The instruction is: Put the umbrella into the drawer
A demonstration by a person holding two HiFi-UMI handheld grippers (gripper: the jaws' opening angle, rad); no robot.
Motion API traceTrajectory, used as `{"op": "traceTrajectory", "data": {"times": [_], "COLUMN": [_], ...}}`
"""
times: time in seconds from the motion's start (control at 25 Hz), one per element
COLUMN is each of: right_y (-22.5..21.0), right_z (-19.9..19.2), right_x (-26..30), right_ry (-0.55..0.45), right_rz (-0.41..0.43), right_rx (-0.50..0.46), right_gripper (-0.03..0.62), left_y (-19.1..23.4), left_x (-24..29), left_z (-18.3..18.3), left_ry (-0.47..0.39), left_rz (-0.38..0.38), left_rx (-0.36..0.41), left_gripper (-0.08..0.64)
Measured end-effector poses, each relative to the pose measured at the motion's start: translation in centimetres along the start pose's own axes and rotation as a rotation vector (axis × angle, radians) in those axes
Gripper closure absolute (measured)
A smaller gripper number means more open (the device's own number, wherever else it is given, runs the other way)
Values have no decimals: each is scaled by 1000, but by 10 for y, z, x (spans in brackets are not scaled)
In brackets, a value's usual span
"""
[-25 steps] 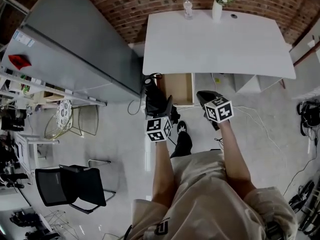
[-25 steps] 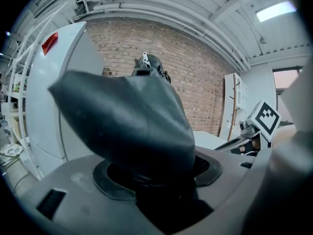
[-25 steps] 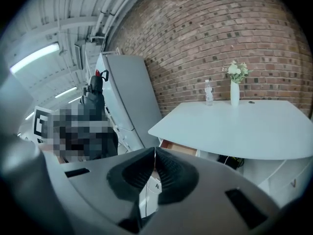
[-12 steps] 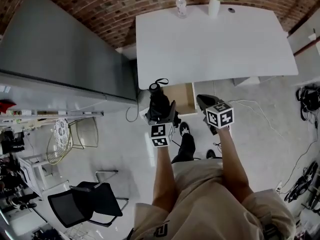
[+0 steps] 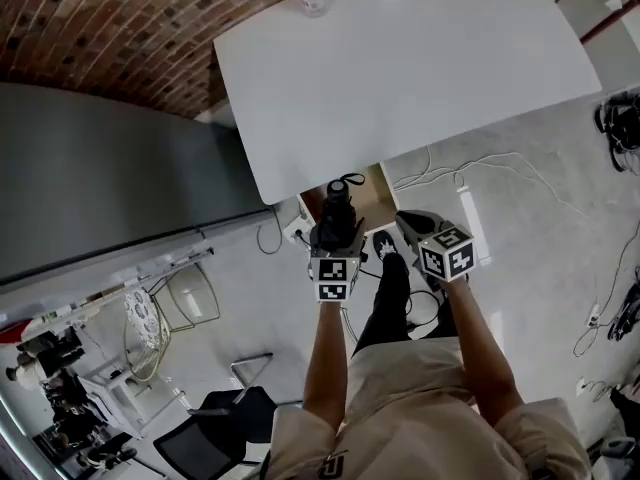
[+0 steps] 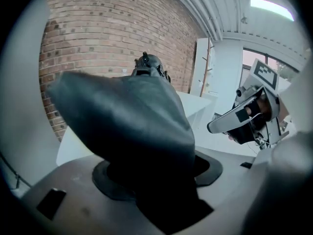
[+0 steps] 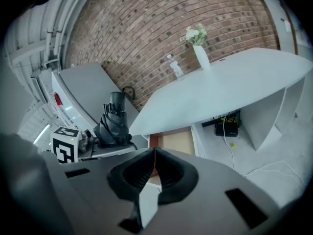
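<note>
Grasping is done by the left tongs, whose jaws are clamped on the folded black umbrella. In the left gripper view the bunched fabric is seen filling the space between the jaws, with the handle end raised towards the brick wall. In the head view the umbrella is held above the floor, at the front of the open drawer, and its strap loop is seen over the drawer's left edge. Whether any part of it is inside the drawer cannot be told.

The drawer is pulled out from under the white worktop, and its pale wooden bottom is shown bare in the right gripper view.

The right tongs are clenched, the two dark pads being pressed together with nothing between them. They are held just to the right of the left tongs, and are pointed towards the drawer.

On the far side of the worktop, near the wall, a clear bottle and a white vase with pale flowers are stood. A grey partition is seen left of the worktop, and a black chair is stood well apart from it on the floor.
</note>
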State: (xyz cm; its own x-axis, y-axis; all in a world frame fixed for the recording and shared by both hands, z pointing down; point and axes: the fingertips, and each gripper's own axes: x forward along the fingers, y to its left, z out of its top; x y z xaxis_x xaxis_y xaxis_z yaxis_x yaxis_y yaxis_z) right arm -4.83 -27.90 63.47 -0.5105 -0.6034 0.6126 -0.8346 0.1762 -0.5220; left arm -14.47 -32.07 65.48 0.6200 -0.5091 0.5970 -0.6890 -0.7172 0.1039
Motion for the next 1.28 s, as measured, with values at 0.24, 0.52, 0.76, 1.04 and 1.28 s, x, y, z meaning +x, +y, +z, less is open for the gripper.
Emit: {"op": "traceTrajectory", "data": {"times": [0.24,0.52,0.76,1.04,1.28], "right_y": [-20,-35,-67,-84,-75], "right_z": [-26,-59,-93,-95,-85], "right_x": [3,35,64,80,78], "right_ry": [-11,-7,3,-34,-25], "right_rz": [-46,-8,4,-55,-61], "right_rx": [13,21,52,46,5], "right_gripper": [523,523,523,523,523], "left_y": [-24,-24,3,26,27], "left_x": [50,93,144,180,204], "left_z": [-35,-84,-117,-148,-145], "left_ry": [60,144,184,219,183], "left_rz": [-113,-175,-125,-84,-73], "left_rx": [155,238,285,238,196], "left_gripper": [288,288,287,287,285]}}
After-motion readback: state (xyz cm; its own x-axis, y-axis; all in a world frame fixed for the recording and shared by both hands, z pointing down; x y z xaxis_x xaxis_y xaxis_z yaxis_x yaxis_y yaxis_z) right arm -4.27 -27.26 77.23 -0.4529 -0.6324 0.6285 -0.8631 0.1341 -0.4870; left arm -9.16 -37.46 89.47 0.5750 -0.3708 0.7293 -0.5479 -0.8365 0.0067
